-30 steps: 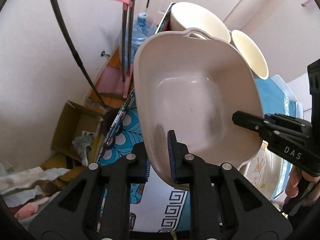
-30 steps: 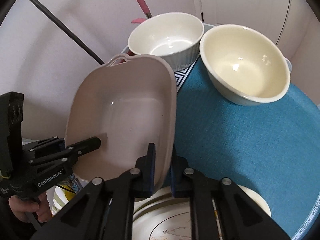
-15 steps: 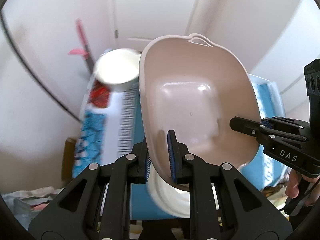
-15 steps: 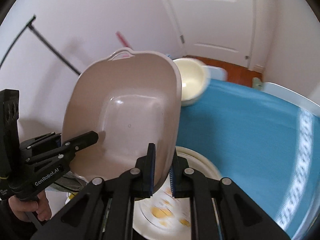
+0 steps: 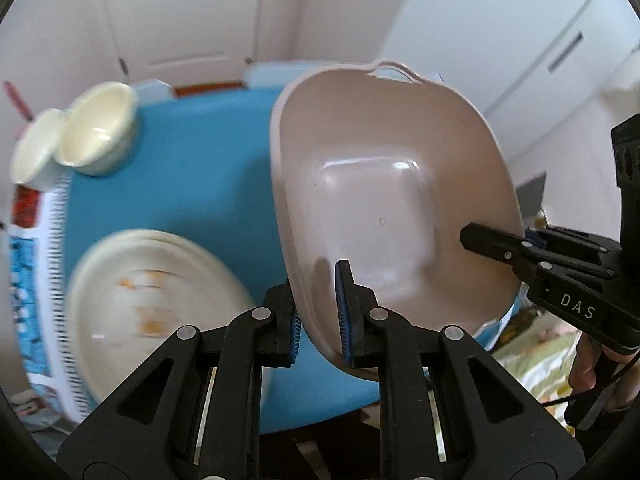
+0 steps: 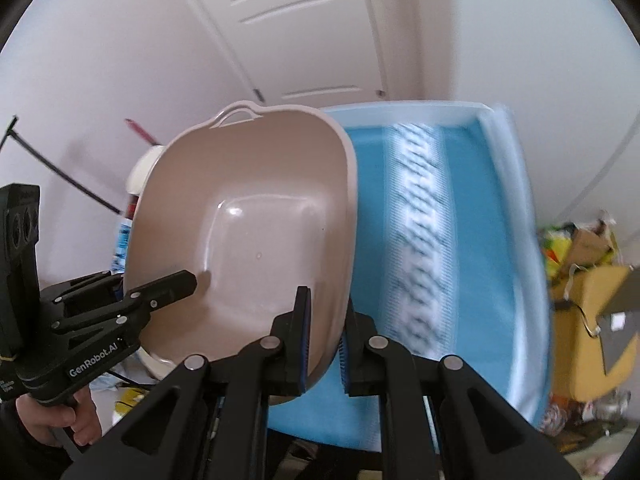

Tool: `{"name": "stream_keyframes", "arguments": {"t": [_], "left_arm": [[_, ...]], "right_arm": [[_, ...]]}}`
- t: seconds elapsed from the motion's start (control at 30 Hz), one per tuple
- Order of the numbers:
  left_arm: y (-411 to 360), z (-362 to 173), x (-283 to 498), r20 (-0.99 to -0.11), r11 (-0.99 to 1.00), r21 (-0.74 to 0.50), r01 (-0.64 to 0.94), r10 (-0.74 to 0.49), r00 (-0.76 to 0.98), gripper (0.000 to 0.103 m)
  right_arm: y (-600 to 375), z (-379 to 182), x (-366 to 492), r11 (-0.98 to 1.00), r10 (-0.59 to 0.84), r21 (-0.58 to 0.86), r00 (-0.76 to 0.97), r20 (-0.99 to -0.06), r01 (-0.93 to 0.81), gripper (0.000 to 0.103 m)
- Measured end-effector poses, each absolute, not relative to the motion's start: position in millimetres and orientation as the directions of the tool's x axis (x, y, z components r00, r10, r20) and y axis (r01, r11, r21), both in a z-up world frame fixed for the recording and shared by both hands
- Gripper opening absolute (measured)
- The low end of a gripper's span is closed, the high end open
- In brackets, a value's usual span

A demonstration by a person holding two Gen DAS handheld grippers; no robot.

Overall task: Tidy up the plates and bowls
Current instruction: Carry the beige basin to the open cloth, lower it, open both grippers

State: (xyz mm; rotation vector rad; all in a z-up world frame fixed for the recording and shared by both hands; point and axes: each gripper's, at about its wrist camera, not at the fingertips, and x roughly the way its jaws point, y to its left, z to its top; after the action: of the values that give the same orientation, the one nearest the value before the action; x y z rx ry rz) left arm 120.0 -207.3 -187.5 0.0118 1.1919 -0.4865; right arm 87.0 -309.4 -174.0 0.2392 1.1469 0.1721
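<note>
With both grippers, left (image 5: 318,312) and right (image 6: 324,344), clamped on its rim, the basin (image 5: 384,200) hangs tilted above the table (image 6: 492,216). Step looks like mid-carry; next it needs levelling and a free spot by the near edge.

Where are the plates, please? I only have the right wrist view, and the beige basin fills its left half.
Observer: What looks like a stack of plates, blurred, lies on the blue table, to the left of the basin in the left wrist view.
Operator: Thank you. Are the bowls on the table too?
Observer: Yes, a cream bowl and a white bowl stand side by side at the table's far left edge, apart from the plates.
Operator: Does the left gripper hold the basin by its wall?
Observer: Yes, the left gripper has one finger inside the wall and one outside, closed on it.
</note>
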Motion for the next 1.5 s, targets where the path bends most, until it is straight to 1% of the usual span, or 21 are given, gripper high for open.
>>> {"name": "stream_keyframes", "arguments": {"t": [0.13,0.23,0.4,0.57,0.73,1.0,1.07,1.1,1.13,1.17,1.2,1.23,1.37,1.4,1.43,1.47,1.5], "left_arm": [[-246.8,-218.5,114.8,-0.912,0.889,-0.240,0.390,-0.345,0.224,0.013],[-266.9,-237.9,114.8,-0.922,0.889,-0.243,0.389,-0.336,0.192,0.013],[-276.3,-256.2,118.6,-0.929,0.889,-0.231,0.396,-0.322,0.182,0.013],[-281.9,-259.0,117.1,-0.940,0.888,-0.211,0.408,-0.298,0.164,0.013],[-279.7,-259.3,118.7,-0.939,0.896,-0.203,0.396,-0.293,0.180,0.013],[-285.3,-258.5,115.6,-0.951,0.902,-0.150,0.405,-0.243,0.191,0.014],[-285.5,-259.9,117.2,-0.952,0.902,-0.151,0.405,-0.243,0.187,0.014],[-285.7,-260.8,117.7,-0.952,0.902,-0.149,0.406,-0.242,0.188,0.014],[-286.2,-261.4,117.8,-0.953,0.901,-0.145,0.410,-0.238,0.187,0.014],[-286.7,-261.8,117.8,-0.954,0.900,-0.140,0.413,-0.234,0.185,0.014],[-287.7,-262.6,118.8,-0.955,0.899,-0.138,0.415,-0.231,0.184,0.014],[-288.0,-262.7,118.8,-0.956,0.899,-0.134,0.417,-0.228,0.184,0.014],[-292.0,-267.1,122.6,-0.957,0.894,-0.142,0.426,-0.233,0.171,0.014],[-292.5,-267.9,123.1,-0.957,0.890,-0.152,0.429,-0.241,0.161,0.014],[-293.8,-269.6,123.9,-0.957,0.889,-0.157,0.430,-0.245,0.158,0.014],[-294.4,-270.4,124.3,-0.956,0.886,-0.168,0.432,-0.254,0.148,0.015],[-295.6,-272.4,126.3,-0.956,0.884,-0.174,0.433,-0.257,0.141,0.019]], "right_arm": [[-348.3,-203.3,76.6,0.964,0.216,0.259,0.379,-0.900,0.067,0.011],[-371.1,-229.3,73.7,0.961,0.212,0.260,0.353,-0.911,0.093,0.011],[-388.0,-243.0,61.8,0.956,0.210,0.266,0.340,-0.916,0.126,0.011],[-397.1,-254.2,66.0,0.948,0.228,0.288,0.338,-0.913,0.139,0.011],[-398.0,-257.6,68.7,0.949,0.243,0.294,0.332,-0.911,0.113,0.011],[-397.5,-262.0,70.2,0.941,0.262,0.314,0.322,-0.910,0.123,0.012],[-397.1,-263.1,70.9,0.940,0.265,0.317,0.317,-0.911,0.125,0.017],[-397.0,-263.5,70.9,0.940,0.263,0.316,0.318,-0.911,0.127,0.022],[-397.3,-263.9,70.9,0.939,0.262,0.317,0.320,-0.911,0.132,0.030],[-398.0,-264.1,70.9,0.937,0.263,0.320,0.322,-0.909,0.138,0.036],[-399.2,-264.0,70.8,0.933,0.269,0.329,0.327,-0.906,0.144,0.050],[-400.2,-263.5,70.5,0.930,0.273,0.336,0.332,-0.903,0.150,0.057],[-404.8,-258.5,70.0,0.918,0.281,0.359,0.362,-0.888,0.167,0.068],[-405.5,-257.4,70.0,0.918,0.276,0.357,0.370,-0.887,0.171,0.074],[-406.4,-255.9,69.7,0.917,0.274,0.358,0.376,-0.885,0.175,0.077],[-406.8,-254.8,69.1,0.916,0.272,0.360,0.383,-0.883,0.179,0.078],[-407.7,-253.7,68.4,0.913,0.272,0.363,0.389,-0.880,0.183,0.081]]}}
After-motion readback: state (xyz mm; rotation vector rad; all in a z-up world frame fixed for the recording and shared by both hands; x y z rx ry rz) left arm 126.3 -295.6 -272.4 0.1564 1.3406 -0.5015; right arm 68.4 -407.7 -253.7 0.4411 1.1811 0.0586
